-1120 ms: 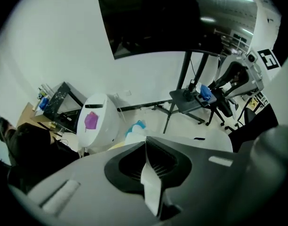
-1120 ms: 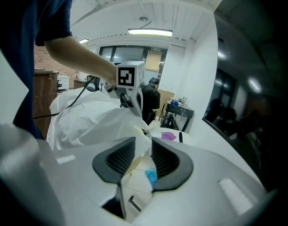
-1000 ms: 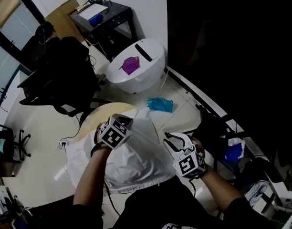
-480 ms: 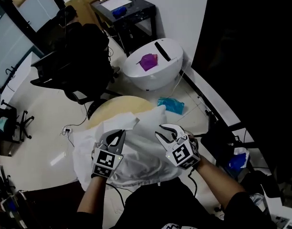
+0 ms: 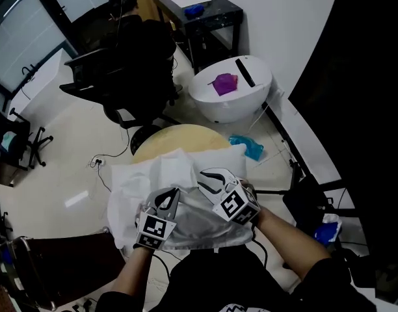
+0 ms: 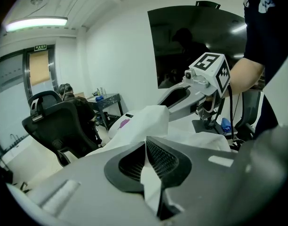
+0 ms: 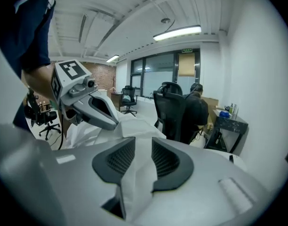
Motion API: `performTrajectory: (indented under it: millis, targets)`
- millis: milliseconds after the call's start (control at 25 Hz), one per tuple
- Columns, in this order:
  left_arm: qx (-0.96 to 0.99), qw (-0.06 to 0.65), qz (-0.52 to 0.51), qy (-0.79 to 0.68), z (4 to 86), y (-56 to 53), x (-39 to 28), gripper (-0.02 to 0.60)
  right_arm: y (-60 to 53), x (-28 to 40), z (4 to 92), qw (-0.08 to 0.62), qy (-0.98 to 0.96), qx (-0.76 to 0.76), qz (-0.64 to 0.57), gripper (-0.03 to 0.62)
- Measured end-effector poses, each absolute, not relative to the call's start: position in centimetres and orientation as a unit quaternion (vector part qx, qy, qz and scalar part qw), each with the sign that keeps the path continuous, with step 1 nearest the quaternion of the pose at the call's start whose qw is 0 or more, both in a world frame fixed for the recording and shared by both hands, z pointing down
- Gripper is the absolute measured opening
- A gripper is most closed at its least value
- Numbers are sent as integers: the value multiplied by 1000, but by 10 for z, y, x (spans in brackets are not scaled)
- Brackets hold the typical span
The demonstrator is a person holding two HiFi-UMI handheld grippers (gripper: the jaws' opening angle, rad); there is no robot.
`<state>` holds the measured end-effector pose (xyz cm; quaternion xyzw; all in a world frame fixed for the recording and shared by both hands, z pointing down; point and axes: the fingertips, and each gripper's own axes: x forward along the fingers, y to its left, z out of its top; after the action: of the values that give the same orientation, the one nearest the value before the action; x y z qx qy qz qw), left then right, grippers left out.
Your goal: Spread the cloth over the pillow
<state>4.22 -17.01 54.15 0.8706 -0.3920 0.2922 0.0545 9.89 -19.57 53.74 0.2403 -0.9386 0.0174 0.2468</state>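
Open floor (image 5: 62, 151) around table (image 5: 183, 137); left claw (image 5: 170, 197) and right claw (image 5: 205, 179) both clenched on cloth (image 5: 194, 225) edge over pillow (image 5: 228, 156).

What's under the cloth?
The white pillow, its far corner poking out, on a round table. The rest of the pillow and the tabletop beneath are hidden by the cloth.

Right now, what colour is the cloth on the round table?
White. The cloth shows best in the head view.

Round table (image 5: 179, 138) — mostly hidden under the cloth (image 5: 192, 233)
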Motion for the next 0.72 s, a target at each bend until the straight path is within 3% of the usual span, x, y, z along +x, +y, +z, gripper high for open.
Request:
performTrajectory:
  millis: [200,480,640,720]
  targets:
    - [877,43,285,-385,532,-159,34,0,-186,79,517,249,-943,218,-22,123]
    - [871,11,326,-367,526,-143,21,17,-162,40,504,282,-928,171,-173,120]
    - [861,-50,381,-333,524,-133,18,246,-158,23,503,279,-930,163,-175,118]
    - [854,-67,404,-322,526,-131,13,296,-156,15,503,278,-932,157,-174,118]
